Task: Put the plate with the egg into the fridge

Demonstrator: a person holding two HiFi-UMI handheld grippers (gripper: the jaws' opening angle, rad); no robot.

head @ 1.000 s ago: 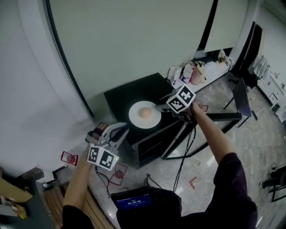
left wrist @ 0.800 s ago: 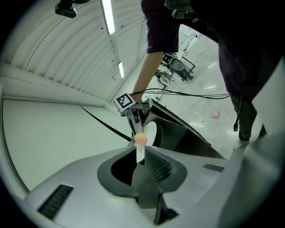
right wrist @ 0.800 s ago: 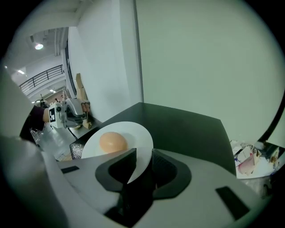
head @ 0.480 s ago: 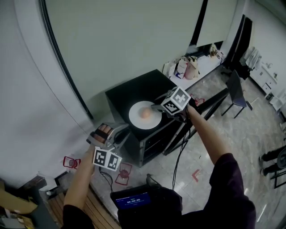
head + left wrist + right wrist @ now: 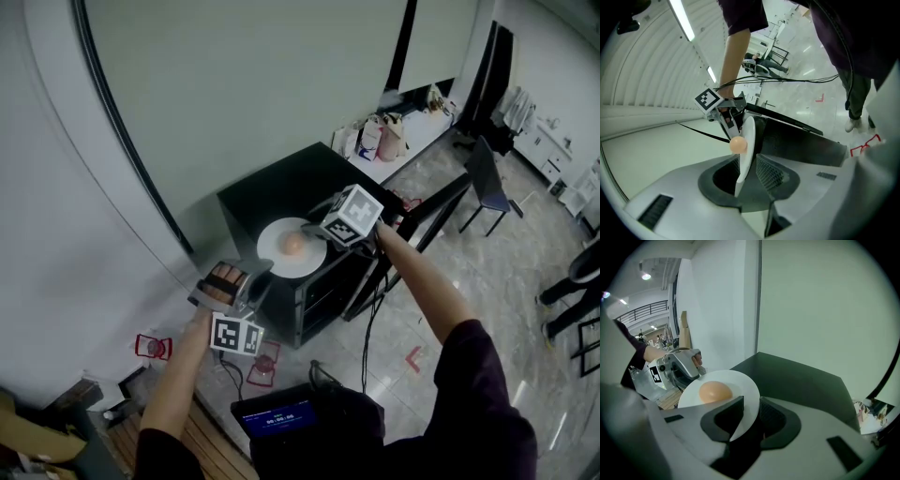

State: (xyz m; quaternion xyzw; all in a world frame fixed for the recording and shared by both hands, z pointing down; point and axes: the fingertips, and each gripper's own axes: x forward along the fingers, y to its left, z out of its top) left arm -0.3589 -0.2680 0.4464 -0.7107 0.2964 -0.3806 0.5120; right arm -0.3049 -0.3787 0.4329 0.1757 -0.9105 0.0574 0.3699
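Observation:
A white plate (image 5: pixel 281 253) carrying a tan egg (image 5: pixel 292 244) hovers over the front top edge of the small black fridge (image 5: pixel 281 192). My right gripper (image 5: pixel 321 232) is shut on the plate's right rim; in the right gripper view the plate (image 5: pixel 736 385) sits pinched between the pads with the egg (image 5: pixel 715 392) just beyond. My left gripper (image 5: pixel 261 274) is at the left rim. Its jaws have just been opening. In the left gripper view the plate (image 5: pixel 746 150) stands edge-on between them with a gap at the pads, the egg (image 5: pixel 738 144) behind.
A dark panel (image 5: pixel 427 220), seemingly the fridge's open door, juts out to the right. Red markers (image 5: pixel 153 348) lie on the floor at the left. Bags (image 5: pixel 384 136) sit on a white ledge behind, a chair (image 5: pixel 487 183) at the right. Cables (image 5: pixel 375 328) hang beside the fridge.
The left gripper's jaws went from shut to open and came round the plate's left rim. The right gripper carried the plate a little to the left.

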